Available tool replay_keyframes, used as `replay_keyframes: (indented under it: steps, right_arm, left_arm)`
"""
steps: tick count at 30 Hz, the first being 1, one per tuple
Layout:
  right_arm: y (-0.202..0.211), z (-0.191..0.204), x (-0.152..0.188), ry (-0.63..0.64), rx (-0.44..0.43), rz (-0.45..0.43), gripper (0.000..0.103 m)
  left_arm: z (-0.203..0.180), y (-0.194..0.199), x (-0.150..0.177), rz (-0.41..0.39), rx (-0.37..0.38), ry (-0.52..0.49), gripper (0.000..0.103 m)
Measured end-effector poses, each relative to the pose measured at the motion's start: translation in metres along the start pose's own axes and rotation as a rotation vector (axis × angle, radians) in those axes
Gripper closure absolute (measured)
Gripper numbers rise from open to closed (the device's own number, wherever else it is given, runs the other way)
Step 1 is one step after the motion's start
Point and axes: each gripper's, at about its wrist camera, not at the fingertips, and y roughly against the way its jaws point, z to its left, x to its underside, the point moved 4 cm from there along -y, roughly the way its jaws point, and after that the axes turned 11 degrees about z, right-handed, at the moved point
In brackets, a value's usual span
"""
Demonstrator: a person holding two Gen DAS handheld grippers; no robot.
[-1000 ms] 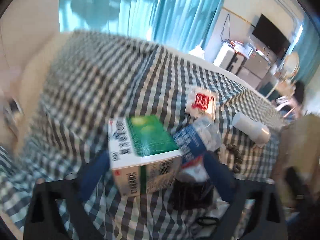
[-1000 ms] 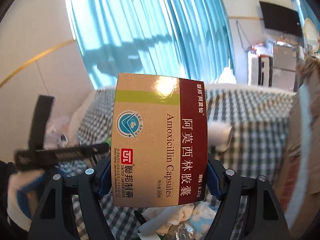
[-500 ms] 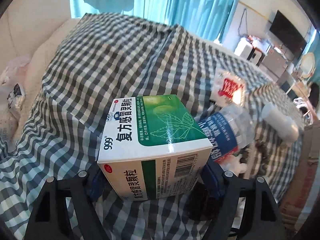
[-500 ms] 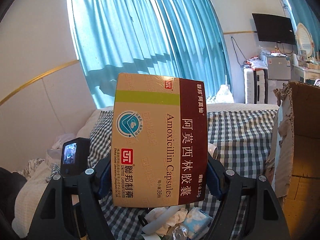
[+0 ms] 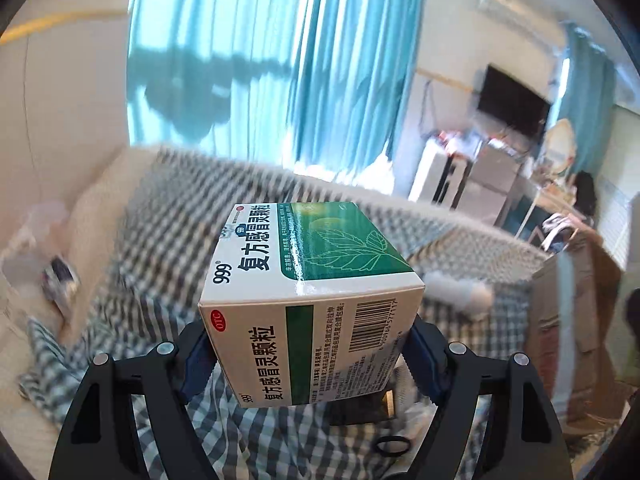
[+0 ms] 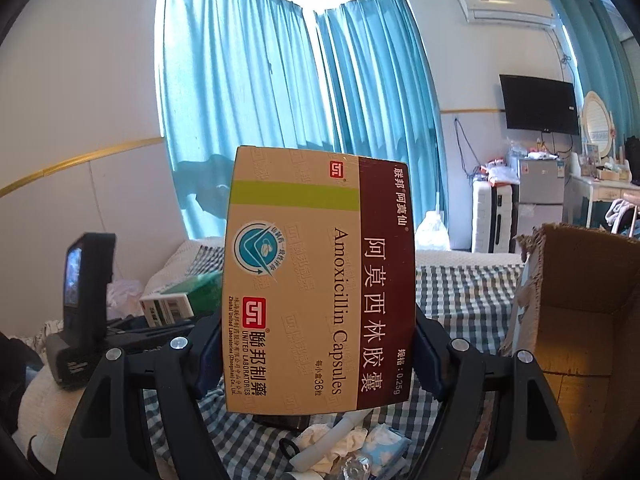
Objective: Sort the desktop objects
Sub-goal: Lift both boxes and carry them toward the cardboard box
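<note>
Green-and-white cardboard medicine box point(image 5: 310, 300), marked "999" with a leaf print on its top face and a barcode on the near end: clamped at its two sides between the blue-padded fingers of the left gripper point(image 5: 310, 354), raised clear of the checked cloth. Box sits level, near end toward the camera. Also seen at the left of the right wrist view point(image 6: 182, 300), carried by the same gripper.

Tan-and-maroon flat cardboard carton point(image 6: 320, 288), printed "Amoxicillin Capsules", with a lime-green stripe and a teal round emblem: pinched at both long edges by the right gripper point(image 6: 318, 354), fingers closed against the carton. Carton stands on end, broad face toward the camera, held above the bed.

Blue-and-white checked cloth point(image 5: 160, 240): spread over the bed under both grippers; blurred in the left wrist view.

Brown corrugated cardboard box point(image 6: 580, 300): open at the top, torn rim, standing at the right of the bed beside the checked cloth.

White cylindrical bottle point(image 5: 458, 288): lying on its side on the cloth, beyond and to the right of the green box; blurred.

Crumpled white tissues and small packets point(image 6: 352, 444): loose heap on the cloth below the right gripper.

Black ring-shaped band point(image 5: 392, 447): flat on the cloth below the left gripper.

Teal curtains point(image 6: 280, 100): hanging behind the bed.
</note>
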Motion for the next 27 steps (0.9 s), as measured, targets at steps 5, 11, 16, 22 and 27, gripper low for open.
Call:
replay_keyframes:
  steps: [5, 11, 16, 22, 27]
  right_arm:
    - [0.030, 0.011, -0.008, 0.016, 0.031, -0.068, 0.027]
    - [0.064, 0.014, -0.015, 0.018, 0.062, -0.140, 0.027]
    - [0.088, 0.013, -0.018, 0.042, 0.107, -0.174, 0.027]
    - [0.111, 0.011, -0.019, 0.065, 0.163, -0.215, 0.027]
    - [0.124, 0.003, -0.021, 0.060, 0.192, -0.241, 0.027]
  left_arm:
    - [-0.017, 0.059, -0.007, -0.161, 0.006, -0.054, 0.022]
    - [-0.033, 0.110, -0.008, -0.280, 0.039, -0.098, 0.022]
    - [-0.050, 0.140, -0.006, -0.331, 0.062, -0.119, 0.022]
    - [-0.064, 0.157, -0.003, -0.372, 0.129, -0.127, 0.022]
    - [-0.080, 0.165, -0.003, -0.399, 0.159, -0.141, 0.022]
